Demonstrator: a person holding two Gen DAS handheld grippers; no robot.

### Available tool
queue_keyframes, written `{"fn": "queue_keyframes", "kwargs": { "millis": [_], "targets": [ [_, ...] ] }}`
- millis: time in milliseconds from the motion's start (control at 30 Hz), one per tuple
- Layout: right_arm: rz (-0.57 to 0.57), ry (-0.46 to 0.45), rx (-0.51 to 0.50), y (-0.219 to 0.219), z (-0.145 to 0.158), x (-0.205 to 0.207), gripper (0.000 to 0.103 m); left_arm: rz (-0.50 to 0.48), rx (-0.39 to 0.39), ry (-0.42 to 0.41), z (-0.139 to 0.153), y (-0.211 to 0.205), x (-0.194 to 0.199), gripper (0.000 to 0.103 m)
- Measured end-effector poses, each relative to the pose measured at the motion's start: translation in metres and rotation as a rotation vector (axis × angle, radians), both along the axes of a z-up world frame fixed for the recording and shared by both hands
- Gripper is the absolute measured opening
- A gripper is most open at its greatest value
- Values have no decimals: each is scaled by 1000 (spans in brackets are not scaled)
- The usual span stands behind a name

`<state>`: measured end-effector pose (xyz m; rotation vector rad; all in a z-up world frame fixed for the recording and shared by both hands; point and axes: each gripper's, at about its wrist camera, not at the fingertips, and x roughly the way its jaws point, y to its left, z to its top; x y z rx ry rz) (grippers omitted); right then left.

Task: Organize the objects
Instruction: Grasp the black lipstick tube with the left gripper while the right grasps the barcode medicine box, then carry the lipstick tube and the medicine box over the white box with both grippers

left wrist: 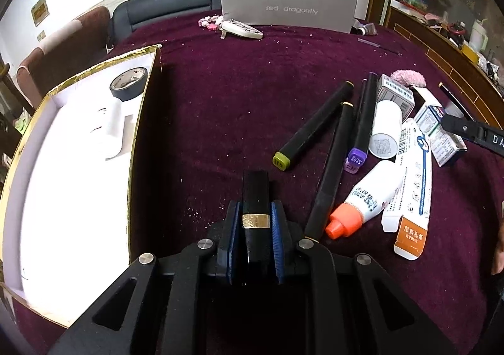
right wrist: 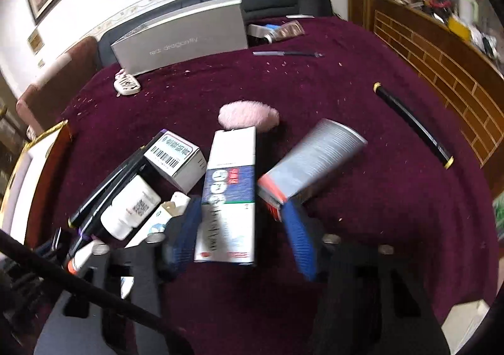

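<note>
black marker (left wrist: 255, 197) clamped in left hand-held gripper (left wrist: 255, 213).

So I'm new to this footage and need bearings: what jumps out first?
The left gripper is clamped on a black gold-banded pen above the maroon tablecloth. Right of it lies a heap of markers, medicine boxes and an orange-capped tube. The right gripper straddles a blue-and-white box; left, the gold-edged box holds black tape.

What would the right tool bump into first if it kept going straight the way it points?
Probably the tall white and blue box, which already lies between the right tool's fingers. Beyond it sits the pink fluffy thing. The picture is blurred, so depth is hard to judge.
</note>
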<state>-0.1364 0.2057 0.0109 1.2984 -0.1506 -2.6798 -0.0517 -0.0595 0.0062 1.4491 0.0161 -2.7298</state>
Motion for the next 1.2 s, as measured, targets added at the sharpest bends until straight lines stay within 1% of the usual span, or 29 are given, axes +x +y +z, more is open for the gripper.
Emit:
{"fn": "queue_keyframes", "kwargs": {
  "millis": [33, 100, 167, 200, 267, 300, 333, 367, 400, 467, 500, 567, 633, 667, 700, 833, 933, 1000, 1100, 1200],
  "targets": [
    [7, 2, 8, 1, 1, 1, 30, -4, 1, 6, 0, 0, 1, 16],
    [4, 11, 66, -1, 3, 3, 30, -7, -9, 8, -1, 1, 0, 16],
    [10, 9, 81, -4, 3, 1, 35, 8, -9, 9, -1, 1, 0, 16],
    [14, 10, 81, -5, 1, 1, 46, 6, -18, 10, -1, 3, 0, 16],
    [10, -17, 115, -9, -5, -3, 61, 5, -19, 14, -2, 2, -1, 16],
    [11, -39, 145, -11, -11, -6, 60, 7, -11, 16, -2, 1, -1, 16],
    [17, -57, 152, -12, -17, -7, 57, 8, -11, 16, -2, 1, -2, 17],
    [34, -70, 142, -13, -22, -6, 33, 7, -15, 17, -3, 2, -2, 17],
    [40, -63, 146, -14, -21, -5, 31, 8, -13, 18, -3, 2, -2, 17],
    [39, -17, 169, -15, -14, 1, 31, 7, -10, 32, -3, 1, -1, 16],
    [40, -3, 159, -13, -10, 4, 31, 10, -9, 37, -3, 1, 0, 14],
    [37, 15, 147, -12, -6, 7, 31, 10, -7, 45, -3, 2, 2, 14],
    [31, 38, 121, -9, -1, 9, 31, 13, 32, 43, -2, -2, 4, 14],
    [29, 48, 107, -7, 1, 10, 31, 11, 76, 41, 0, -5, 6, 14],
    [31, 61, 93, -6, 3, 12, 31, 11, 93, 48, 1, -7, 8, 14],
    [52, 108, 29, -7, 14, 14, 32, 1, 102, 95, 14, -5, 21, 14],
    [80, 159, -17, -11, 22, 18, 32, -7, 46, 154, 28, 2, 32, 14],
    [113, 178, -71, -15, 26, 23, 32, -8, 10, 203, 39, 6, 42, 14],
    [161, 193, -98, -28, 28, 30, 32, -1, -31, 258, 54, 5, 53, 14],
    [213, 182, -131, -43, 27, 37, 32, 21, -77, 299, 63, 0, 62, 14]
  ]
}}
